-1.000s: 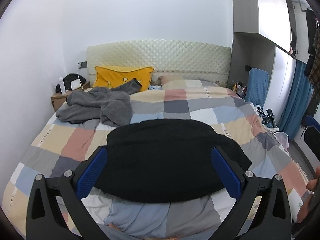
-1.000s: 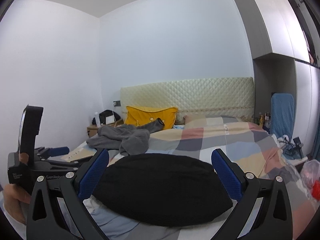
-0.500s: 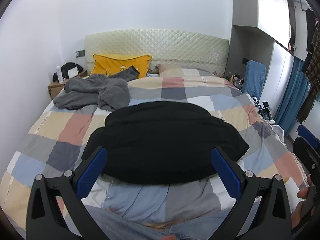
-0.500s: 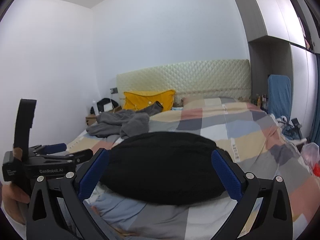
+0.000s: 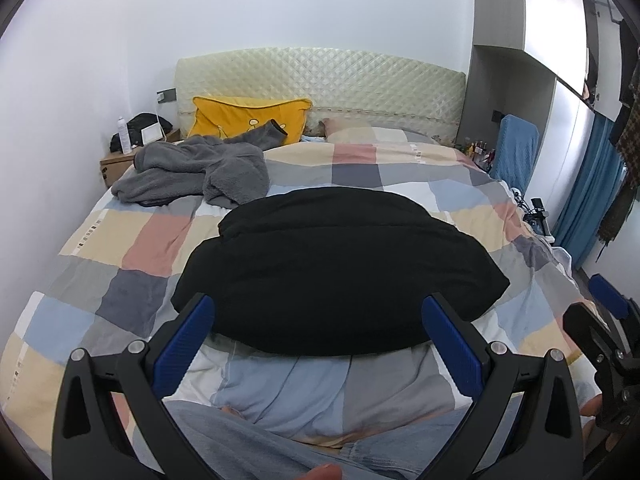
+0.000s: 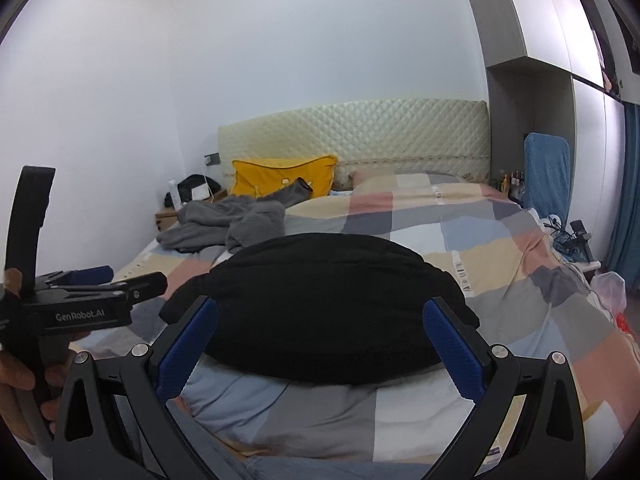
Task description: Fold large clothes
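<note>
- Now, a black garment point(image 5: 340, 268) is seen lying folded into a thick rounded bundle on the patchwork quilt point(image 5: 132, 248), near the foot of the bed
- The left gripper point(image 5: 316, 334) is held above the near edge of the bed, its blue-padded jaws spread wide apart, and nothing is gripped between them
- The right gripper point(image 6: 320, 334) is likewise held wide open and empty, with the black garment framed between its fingers but not touched
- In the right wrist view the left gripper is caught from the side at the left edge, held in a hand point(image 6: 16, 392)
- A crumpled grey garment point(image 5: 196, 170) is spread on the far left part of the quilt, one sleeve laid against a yellow pillow point(image 5: 248, 118) at the quilted headboard point(image 5: 320, 76)
- A wooden nightstand point(image 5: 116, 162) is seen beside the bed by the wall
- Grey-blue trousers point(image 5: 256, 452) are glimpsed at the bottom of the left wrist view, at the bed's edge
</note>
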Tool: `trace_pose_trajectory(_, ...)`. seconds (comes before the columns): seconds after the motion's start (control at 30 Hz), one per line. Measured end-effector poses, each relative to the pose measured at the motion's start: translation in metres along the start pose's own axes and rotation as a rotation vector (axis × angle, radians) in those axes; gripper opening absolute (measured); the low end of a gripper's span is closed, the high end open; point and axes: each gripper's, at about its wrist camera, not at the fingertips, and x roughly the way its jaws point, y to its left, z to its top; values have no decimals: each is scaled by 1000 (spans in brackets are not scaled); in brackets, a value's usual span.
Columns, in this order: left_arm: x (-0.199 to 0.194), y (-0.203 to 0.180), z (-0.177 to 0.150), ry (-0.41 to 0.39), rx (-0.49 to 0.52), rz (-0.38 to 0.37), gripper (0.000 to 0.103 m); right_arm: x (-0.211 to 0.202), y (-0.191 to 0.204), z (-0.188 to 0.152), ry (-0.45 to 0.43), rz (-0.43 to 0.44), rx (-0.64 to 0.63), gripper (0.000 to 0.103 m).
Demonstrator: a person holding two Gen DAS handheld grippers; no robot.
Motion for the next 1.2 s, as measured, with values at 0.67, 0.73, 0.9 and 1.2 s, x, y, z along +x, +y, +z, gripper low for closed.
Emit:
trace_pose_trajectory(0.67, 4, -1, -9, 29, 4, 13, 103, 15, -8, -8, 45, 22, 36, 103)
trace_pose_trajectory(0.73, 4, -1, -9, 29, 0, 15, 103, 15, -8, -9, 45, 21, 34, 103)
trace_pose_trajectory(0.9, 8, -4, -11, 31, 18, 29, 103, 15, -6, -10, 43, 3, 19, 103)
trace_pose_trajectory(1.2, 8, -10, -13, 38, 20, 1, 103, 16, -9, -11, 47, -26, 5, 103)
